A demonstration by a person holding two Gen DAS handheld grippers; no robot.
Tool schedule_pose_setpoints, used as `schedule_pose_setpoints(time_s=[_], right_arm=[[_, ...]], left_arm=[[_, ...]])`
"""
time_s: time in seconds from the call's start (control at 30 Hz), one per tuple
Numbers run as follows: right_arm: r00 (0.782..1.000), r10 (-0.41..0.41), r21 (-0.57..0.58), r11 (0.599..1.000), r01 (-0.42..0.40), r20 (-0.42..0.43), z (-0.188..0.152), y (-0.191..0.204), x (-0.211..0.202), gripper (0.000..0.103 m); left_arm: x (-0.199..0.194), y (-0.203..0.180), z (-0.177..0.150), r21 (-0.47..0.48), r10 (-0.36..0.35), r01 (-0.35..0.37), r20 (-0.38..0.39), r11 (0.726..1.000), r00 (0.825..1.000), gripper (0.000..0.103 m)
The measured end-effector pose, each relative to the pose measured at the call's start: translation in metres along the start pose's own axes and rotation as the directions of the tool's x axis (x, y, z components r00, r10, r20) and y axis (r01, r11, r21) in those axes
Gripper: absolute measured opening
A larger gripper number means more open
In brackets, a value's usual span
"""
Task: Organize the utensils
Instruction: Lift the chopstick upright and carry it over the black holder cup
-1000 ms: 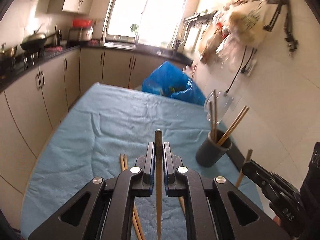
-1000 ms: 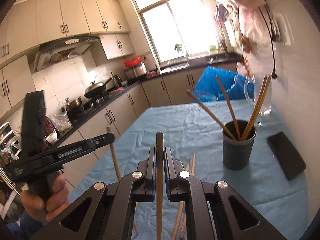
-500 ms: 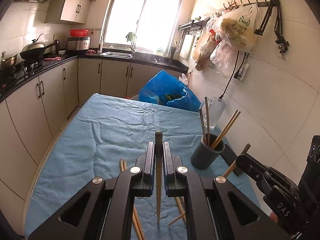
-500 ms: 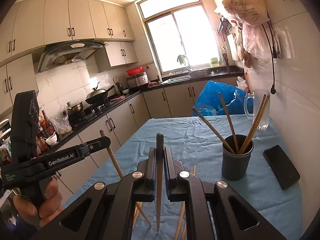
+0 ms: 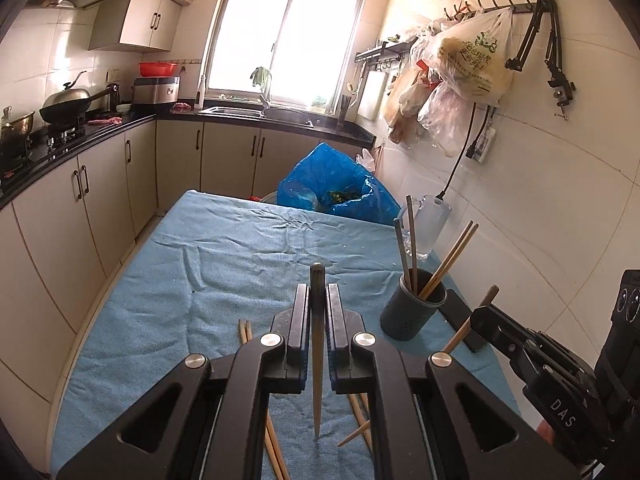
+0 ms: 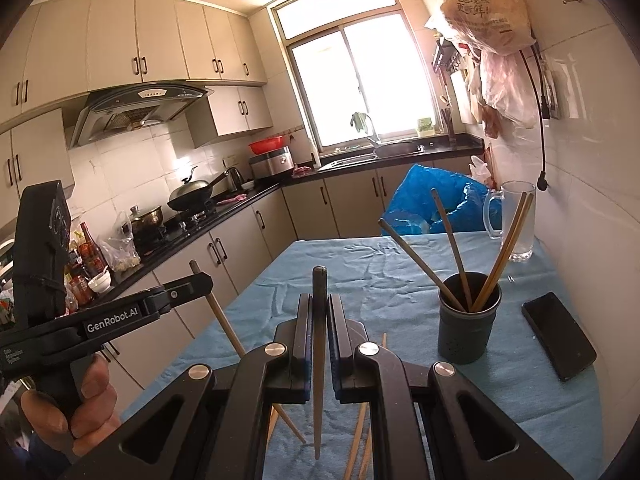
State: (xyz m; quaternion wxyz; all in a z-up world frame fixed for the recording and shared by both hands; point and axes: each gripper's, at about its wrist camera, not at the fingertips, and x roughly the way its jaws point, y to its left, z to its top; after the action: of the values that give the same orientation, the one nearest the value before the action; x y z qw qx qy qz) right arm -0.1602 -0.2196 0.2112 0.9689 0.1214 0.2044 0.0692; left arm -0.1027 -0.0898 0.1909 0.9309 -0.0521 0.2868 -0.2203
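My left gripper (image 5: 318, 296) is shut on a wooden chopstick (image 5: 317, 380) that stands upright between its pads, thin tip down above the blue cloth. My right gripper (image 6: 319, 304) is likewise shut on an upright chopstick (image 6: 319, 392). A dark cup holder (image 5: 412, 316) (image 6: 468, 332) with several chopsticks in it stands on the cloth, ahead and to the right of both grippers. Loose chopsticks (image 5: 244, 328) (image 6: 362, 428) lie on the cloth below the grippers. Each view shows the other gripper (image 5: 492, 320) (image 6: 200, 280) to its side, shut on its chopstick.
A black phone (image 6: 558, 340) lies right of the holder near the wall. A glass mug (image 6: 516, 220) and a blue plastic bag (image 6: 432, 196) sit at the table's far end. Cabinets and a stove counter (image 5: 60, 140) run along the left. A person's hand (image 6: 80, 400) holds the left gripper's handle.
Both views have steadied and shifted slightly, and the thin lower tips of both held chopsticks have come into view above the cloth. Both grips are unchanged.
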Motion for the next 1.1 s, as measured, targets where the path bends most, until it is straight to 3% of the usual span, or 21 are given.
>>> schedule_pose_setpoints(time_s=[1.1], right_arm=[[0.999,-0.002,0.027,1.000,0.000,0.047,0.004,-0.006,-0.025,0.008]], left_arm=[[-0.008,-0.002,0.000,0.014,0.011,-0.012,0.009,1.000,1.000,0.007]])
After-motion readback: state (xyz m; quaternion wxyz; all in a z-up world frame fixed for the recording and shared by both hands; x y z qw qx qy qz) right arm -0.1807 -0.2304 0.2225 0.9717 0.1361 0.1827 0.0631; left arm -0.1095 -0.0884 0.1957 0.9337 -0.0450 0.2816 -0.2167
